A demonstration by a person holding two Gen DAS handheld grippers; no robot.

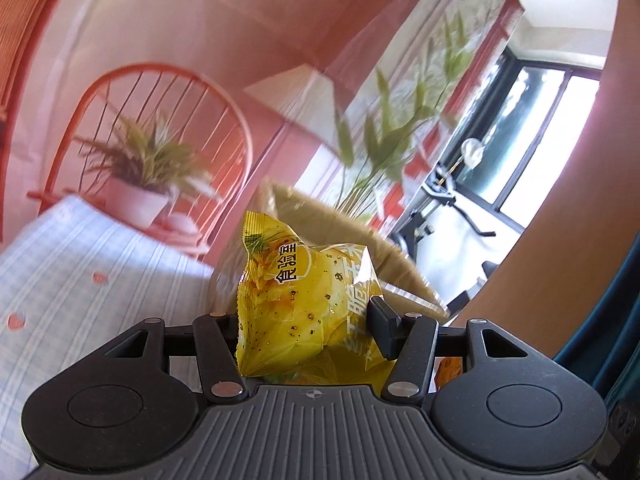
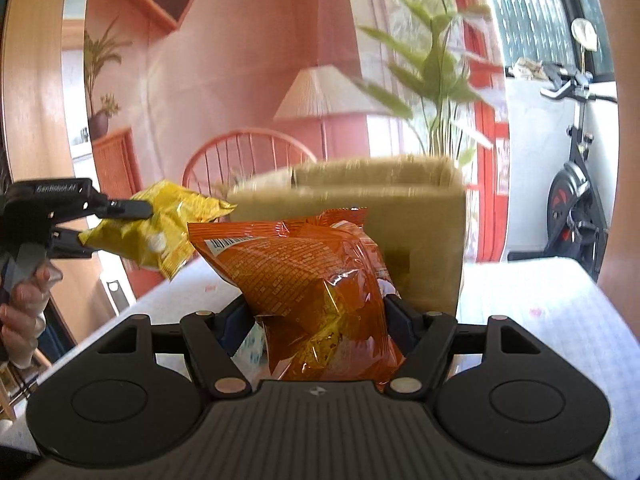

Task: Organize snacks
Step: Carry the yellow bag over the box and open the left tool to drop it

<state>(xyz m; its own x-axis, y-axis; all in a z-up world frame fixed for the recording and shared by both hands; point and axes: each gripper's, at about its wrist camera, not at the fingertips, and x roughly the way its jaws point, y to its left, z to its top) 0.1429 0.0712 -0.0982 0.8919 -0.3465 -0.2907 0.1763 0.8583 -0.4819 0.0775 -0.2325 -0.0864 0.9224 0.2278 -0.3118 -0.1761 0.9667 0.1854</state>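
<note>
The left claw (image 1: 310, 320) is pinching a yellow bag (image 1: 304, 300), the right claw (image 2: 320, 316) an orange bag (image 2: 312, 288); both bags are looking light, crinkly and slippery, best gripped mid-body.

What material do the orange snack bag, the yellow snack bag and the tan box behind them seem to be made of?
Orange snack bag: thin glossy plastic film, judging by its sharp creases and bright glints. Yellow snack bag: the same kind of shiny film, crinkled, partly see-through at the edges. Tan open-topped box: probably matte cardboard, with flat dull walls and no shine, though blur leaves this uncertain.
</note>
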